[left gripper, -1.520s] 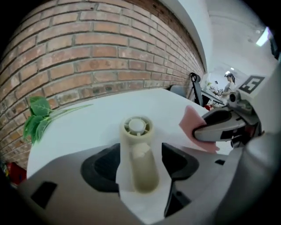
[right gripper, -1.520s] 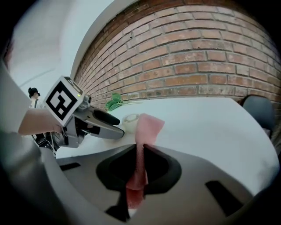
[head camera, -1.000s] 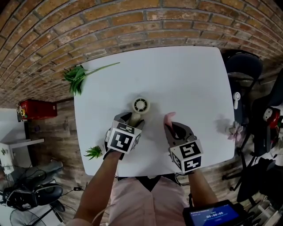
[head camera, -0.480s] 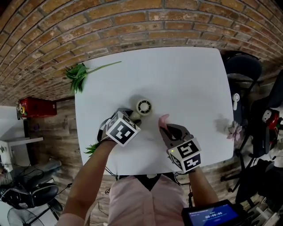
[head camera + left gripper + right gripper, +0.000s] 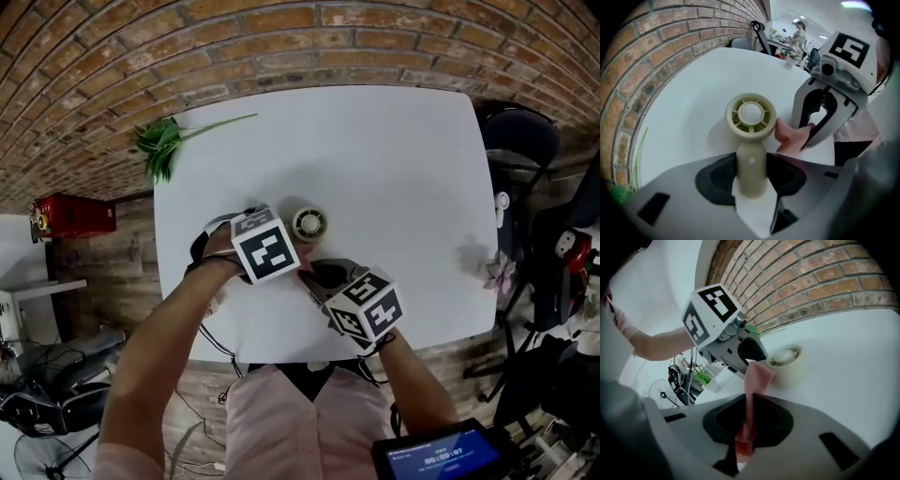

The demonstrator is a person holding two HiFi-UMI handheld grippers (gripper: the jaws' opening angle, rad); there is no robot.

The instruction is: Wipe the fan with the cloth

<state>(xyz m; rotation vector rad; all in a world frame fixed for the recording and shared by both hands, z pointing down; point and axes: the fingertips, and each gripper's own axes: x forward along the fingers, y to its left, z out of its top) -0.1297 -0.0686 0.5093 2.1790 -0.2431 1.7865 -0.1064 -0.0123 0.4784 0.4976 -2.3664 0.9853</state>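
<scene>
We hold the left gripper (image 5: pixel 751 177) pointing steeply down over the white table (image 5: pixel 394 159). Its jaws have just been closing with the handle (image 5: pixel 751 166) of the small cream fan (image 5: pixel 751 115) between them. Both pads now sit tight against the sides of the handle, so we have the fan clamped. The fan's round head sits just beyond the tips of these jaws, with its grille and hub turned up toward the gripper's camera. The handle runs back from the head into the gap between the pads.

Our right gripper (image 5: pixel 746 425) has its jaws pinched almost together on the pink cloth (image 5: pixel 757 373). A narrow fold of the cloth lies between the pads, and a wider loose flap sticks out past the tips. That flap reaches the side of the fan's head. In the left gripper view it looks to be touching the rim, on the side away from the brick wall (image 5: pixel 281 37). The right jaws themselves stop just short of the fan, close beside the left jaws, with only the flap bridging the gap.

Well beyond both pairs of jaws, near the table's far corner by the wall, we see a green sprig (image 5: pixel 164 145) lying flat.
</scene>
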